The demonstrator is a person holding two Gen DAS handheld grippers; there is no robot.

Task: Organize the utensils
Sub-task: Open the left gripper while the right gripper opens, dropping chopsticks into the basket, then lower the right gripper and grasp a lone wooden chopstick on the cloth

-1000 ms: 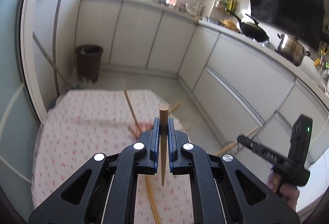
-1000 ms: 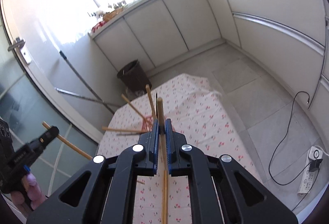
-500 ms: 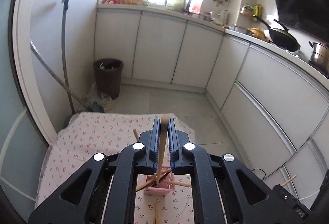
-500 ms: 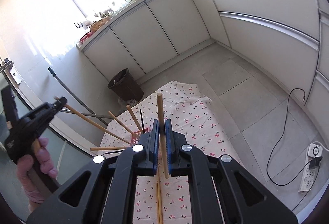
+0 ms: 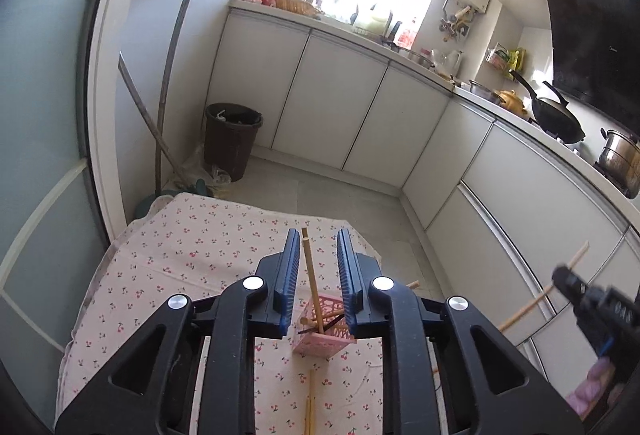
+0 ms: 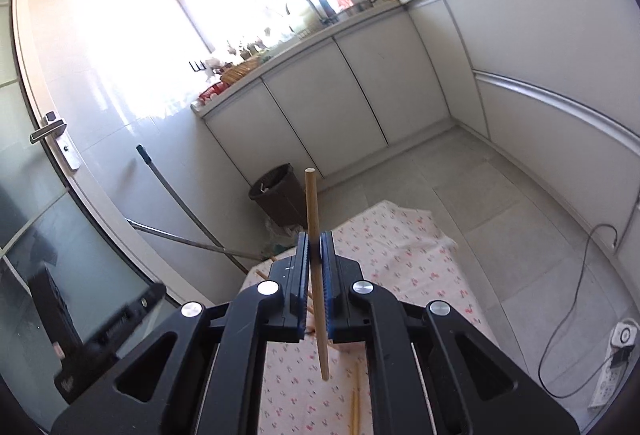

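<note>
The left gripper (image 5: 318, 275) is hanging over the tabletop (image 5: 192, 255) with its jaws released, a clear gap showing on each side of the chopstick (image 5: 310, 275) that is rising between them. That chopstick is touching neither blue pad; it is standing tilted, its lower end sitting inside the pink basket (image 5: 324, 331) just below and beyond the jaws. Other sticks, one of them dark, are leaning in the same basket, some poking out toward the right. The basket is resting on the cherry-print cloth near the tabletop's right edge, and another chopstick (image 5: 310, 403) is lying flat on the cloth nearer the camera, under the gripper body.

The right gripper (image 6: 315, 263) is clenching a wooden chopstick (image 6: 316, 267) between its jaws, gripping it around mid-length. The stick is running almost upright with a slight tilt, its top end standing well above the jaws and its lower tip hanging free above the cloth. In the left wrist view the right gripper is appearing at the right edge, off the tabletop's right side, with that stick slanting upward. A loose pair of chopsticks (image 6: 355, 399) is lying on the cloth below the right jaws.

Past the far edge, a dark bin (image 5: 232, 139) is standing against white cabinets (image 5: 332, 103).
</note>
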